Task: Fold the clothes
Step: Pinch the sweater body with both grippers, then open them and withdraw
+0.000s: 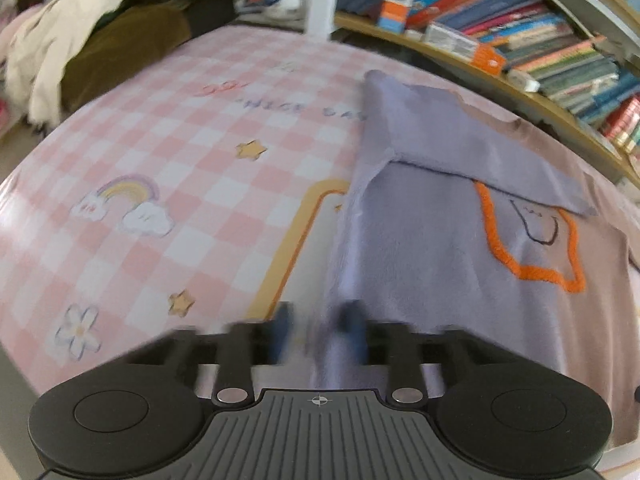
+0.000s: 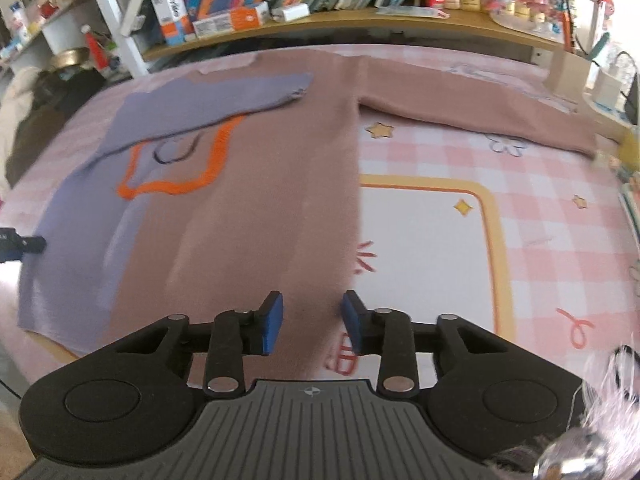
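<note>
With the left sleeve already laid across the sweater [image 2: 248, 200], its lilac side edge is clamped by the left gripper [image 1: 318, 336] for folding inward, while the right gripper [image 2: 312, 320], jaws apart over the hem, must be closed on it next.

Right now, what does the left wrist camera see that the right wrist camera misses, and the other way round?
Only the left wrist view shows the rainbow print on the checked cloth and the left claw pinching the sweater's purple edge. Only the right wrist view shows the brown sleeve stretched out sideways and the right claw, its pads apart above the brown hem. Both show the sweater with its orange outline, the purple sleeve folded across it, and the bookshelf.
</note>
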Demonstrator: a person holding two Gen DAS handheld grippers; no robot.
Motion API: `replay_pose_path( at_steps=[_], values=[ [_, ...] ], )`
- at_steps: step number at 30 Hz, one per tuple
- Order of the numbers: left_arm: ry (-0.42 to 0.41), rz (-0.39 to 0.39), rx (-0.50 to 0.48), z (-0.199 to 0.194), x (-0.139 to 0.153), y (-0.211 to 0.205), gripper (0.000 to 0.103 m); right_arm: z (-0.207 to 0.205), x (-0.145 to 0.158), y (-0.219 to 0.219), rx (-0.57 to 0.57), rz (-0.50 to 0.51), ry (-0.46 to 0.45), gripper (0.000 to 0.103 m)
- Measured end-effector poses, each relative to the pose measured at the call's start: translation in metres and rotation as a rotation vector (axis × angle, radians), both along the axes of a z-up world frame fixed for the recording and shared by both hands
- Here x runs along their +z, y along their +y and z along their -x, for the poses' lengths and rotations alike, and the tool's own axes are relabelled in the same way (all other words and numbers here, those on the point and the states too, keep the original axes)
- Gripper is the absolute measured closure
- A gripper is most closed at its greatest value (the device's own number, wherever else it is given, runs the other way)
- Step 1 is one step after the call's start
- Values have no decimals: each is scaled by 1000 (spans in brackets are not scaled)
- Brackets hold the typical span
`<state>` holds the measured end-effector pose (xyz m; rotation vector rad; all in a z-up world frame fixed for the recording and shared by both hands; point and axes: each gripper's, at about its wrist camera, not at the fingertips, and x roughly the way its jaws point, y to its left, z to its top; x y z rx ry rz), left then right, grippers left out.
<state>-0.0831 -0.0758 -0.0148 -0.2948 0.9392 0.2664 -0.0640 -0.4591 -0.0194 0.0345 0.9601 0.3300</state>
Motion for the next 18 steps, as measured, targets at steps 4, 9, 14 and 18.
replay_pose_path(
  at_steps=[4,9,14,18],
  values=[
    [-7,-37,-5,-9,0,1,98,0,-3,-2,12,-22,18,94],
    [4,-50,-27,-13,0,2,97,-1,-5,-4,6,-40,18,96],
    [8,-46,-31,-16,0,2,97,-5,-6,0,-10,-30,-3,96],
    [12,-42,-34,-18,0,2,97,-5,-6,-1,-7,-34,2,96]
  ],
)
